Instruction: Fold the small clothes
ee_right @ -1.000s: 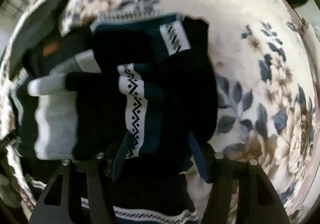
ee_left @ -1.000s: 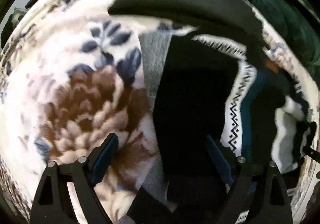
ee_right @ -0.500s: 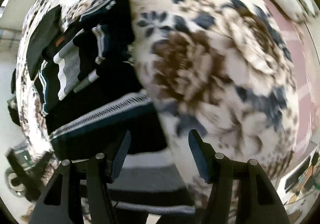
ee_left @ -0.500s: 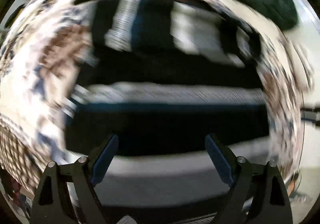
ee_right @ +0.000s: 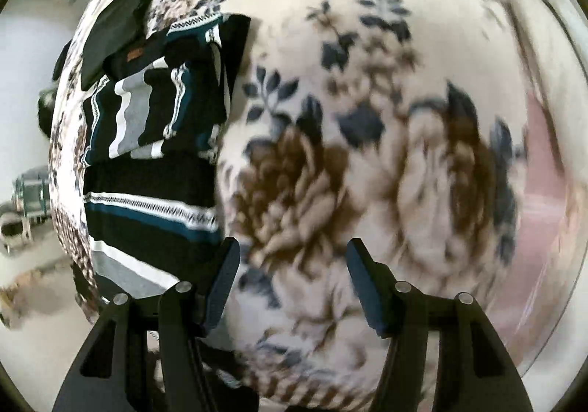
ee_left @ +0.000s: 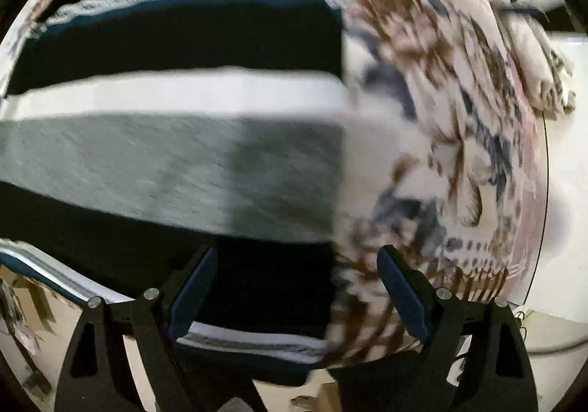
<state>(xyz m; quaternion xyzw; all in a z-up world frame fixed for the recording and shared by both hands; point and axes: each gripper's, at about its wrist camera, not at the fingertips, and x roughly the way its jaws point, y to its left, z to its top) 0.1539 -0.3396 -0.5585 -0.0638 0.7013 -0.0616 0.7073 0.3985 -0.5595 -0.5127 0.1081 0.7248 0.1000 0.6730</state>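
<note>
**Striped sweater half-folded, both tongs free**

Striped sweater (ee_right: 154,169) lying on floral blanket (ee_right: 367,155), sleeves folded in, lower body flat toward near edge. Left gripper (ee_left: 294,287) spread over hem, pinching nothing. Right gripper (ee_right: 290,276) spread above bare blanket, just beside. Likely between folds; next, gripping hem corners and carrying upward.

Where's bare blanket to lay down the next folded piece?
Bare floral blanket lies right of the striped sweater, ahead of the open right gripper. Crowded at the blanket's left side: sweater, folded striped pile, dark folded garment.
</note>
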